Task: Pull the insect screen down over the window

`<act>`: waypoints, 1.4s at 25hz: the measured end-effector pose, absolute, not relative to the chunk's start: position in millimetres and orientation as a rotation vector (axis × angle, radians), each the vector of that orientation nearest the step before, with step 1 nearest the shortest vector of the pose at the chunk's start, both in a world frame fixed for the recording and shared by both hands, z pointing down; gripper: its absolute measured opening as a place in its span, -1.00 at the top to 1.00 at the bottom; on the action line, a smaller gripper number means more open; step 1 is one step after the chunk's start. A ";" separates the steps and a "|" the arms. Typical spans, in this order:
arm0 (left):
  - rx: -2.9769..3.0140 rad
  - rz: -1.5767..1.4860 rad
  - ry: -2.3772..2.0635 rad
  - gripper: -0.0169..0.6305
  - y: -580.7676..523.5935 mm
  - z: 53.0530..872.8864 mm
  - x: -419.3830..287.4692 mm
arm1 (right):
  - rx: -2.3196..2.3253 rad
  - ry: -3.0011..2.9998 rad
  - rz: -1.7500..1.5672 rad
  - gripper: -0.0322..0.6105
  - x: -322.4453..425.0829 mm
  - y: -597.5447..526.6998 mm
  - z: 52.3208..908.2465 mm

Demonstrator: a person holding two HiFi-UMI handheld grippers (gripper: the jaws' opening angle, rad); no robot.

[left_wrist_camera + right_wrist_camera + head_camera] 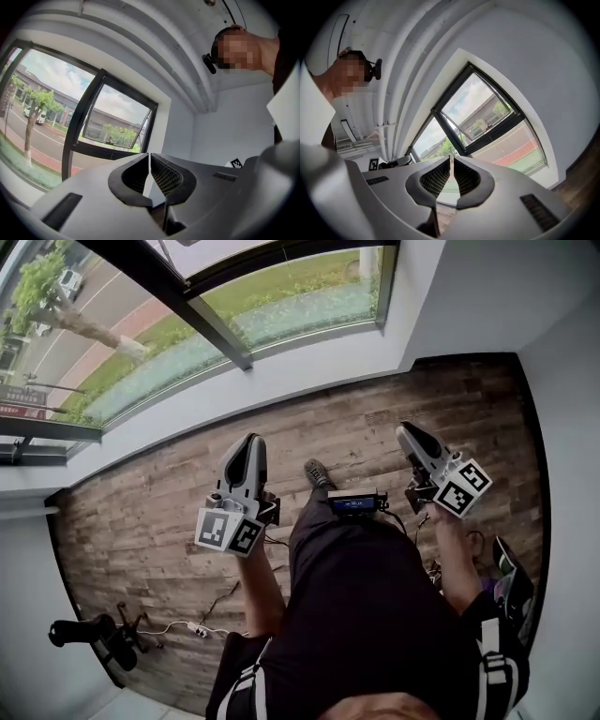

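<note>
The window [187,329] has a dark frame and spans the far wall above a white sill; beyond it lie grass and a road. No insect screen can be made out over the glass in any view. Both grippers are held above the wooden floor [141,521], short of the window and touching nothing. My left gripper [247,442] is shut and empty; in the left gripper view its tips [149,157] meet in front of the window [51,122] with its tilted-open sash [117,131]. My right gripper [406,431] is also shut and empty, and its tips [451,159] point up at the window [487,119].
White walls [562,427] close in the narrow floor on both sides. A black wheeled stand [98,638] lies at the lower left, with a cable and power strip [197,627] beside it. A dark bag [514,592] sits at the right. The person's shoe [319,472] is between the grippers.
</note>
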State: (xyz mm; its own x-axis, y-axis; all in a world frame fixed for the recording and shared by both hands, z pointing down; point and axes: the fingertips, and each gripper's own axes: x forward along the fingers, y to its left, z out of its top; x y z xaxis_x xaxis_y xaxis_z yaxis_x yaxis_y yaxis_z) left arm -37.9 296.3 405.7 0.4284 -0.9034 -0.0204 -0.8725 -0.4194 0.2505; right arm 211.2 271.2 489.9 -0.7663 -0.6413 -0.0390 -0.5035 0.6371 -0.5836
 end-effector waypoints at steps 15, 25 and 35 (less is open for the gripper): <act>2.593 -0.347 -1.326 0.93 301.7 368.0 -33.7 | -1.026 2.425 -0.756 0.84 217.3 297.4 452.0; 2.517 -0.528 -1.286 0.93 315.8 371.2 -86.8 | -1.033 2.559 -0.738 0.87 156.5 308.5 444.7; 2.413 -0.649 -1.189 0.93 313.5 382.2 -97.3 | -1.013 2.641 -0.745 0.88 132.5 310.1 454.5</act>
